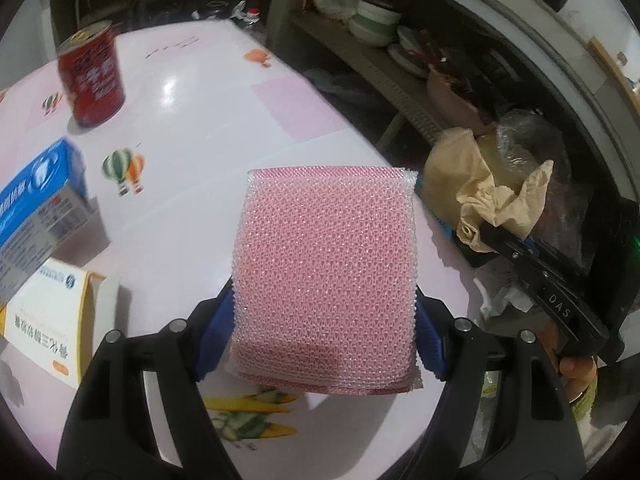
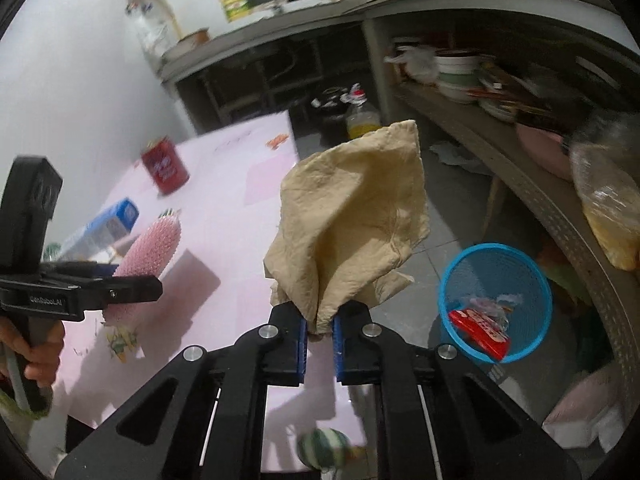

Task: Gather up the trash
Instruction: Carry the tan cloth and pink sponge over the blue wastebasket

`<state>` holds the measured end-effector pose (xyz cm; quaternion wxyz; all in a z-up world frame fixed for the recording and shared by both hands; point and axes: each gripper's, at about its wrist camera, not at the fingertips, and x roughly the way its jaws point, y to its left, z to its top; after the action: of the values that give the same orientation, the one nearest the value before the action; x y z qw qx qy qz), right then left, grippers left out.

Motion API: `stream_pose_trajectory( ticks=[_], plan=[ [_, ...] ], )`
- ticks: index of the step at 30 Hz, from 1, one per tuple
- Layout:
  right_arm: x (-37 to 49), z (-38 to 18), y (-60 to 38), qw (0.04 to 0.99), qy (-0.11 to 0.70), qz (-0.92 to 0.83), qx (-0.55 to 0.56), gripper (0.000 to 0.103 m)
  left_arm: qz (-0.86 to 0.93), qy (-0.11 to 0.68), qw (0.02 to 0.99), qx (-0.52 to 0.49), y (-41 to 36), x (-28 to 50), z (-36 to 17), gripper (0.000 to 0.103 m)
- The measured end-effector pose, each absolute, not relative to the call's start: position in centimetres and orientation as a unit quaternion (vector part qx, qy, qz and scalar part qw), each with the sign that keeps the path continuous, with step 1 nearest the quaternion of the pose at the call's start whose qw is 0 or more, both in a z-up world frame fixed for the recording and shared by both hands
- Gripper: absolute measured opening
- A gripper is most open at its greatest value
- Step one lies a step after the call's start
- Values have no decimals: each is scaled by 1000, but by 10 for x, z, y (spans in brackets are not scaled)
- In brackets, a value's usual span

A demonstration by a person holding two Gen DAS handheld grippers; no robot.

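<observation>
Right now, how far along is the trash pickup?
Done: the blue bin on the floor already holds a red wrapper. In hand: the right gripper is shut on a crumpled tan napkin, lifted near the table edge; the left gripper holds a pink sponge. Left: drop both, then judge the red can and boxes on the table.
</observation>
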<state>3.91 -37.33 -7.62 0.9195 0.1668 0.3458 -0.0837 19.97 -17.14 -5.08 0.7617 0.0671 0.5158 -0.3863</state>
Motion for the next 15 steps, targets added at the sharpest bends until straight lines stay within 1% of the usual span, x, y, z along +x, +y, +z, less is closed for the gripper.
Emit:
stream_pose_trajectory(
  ticks=[7,15],
  plan=[
    [6,-72,-410,916,316,-128,213,10,-416,503,753,82,-219,188,-36,73],
    [-30,-85,-457,900,297,-179,263,10,-461,500,725,113,-306,167,-32,73]
  ],
)
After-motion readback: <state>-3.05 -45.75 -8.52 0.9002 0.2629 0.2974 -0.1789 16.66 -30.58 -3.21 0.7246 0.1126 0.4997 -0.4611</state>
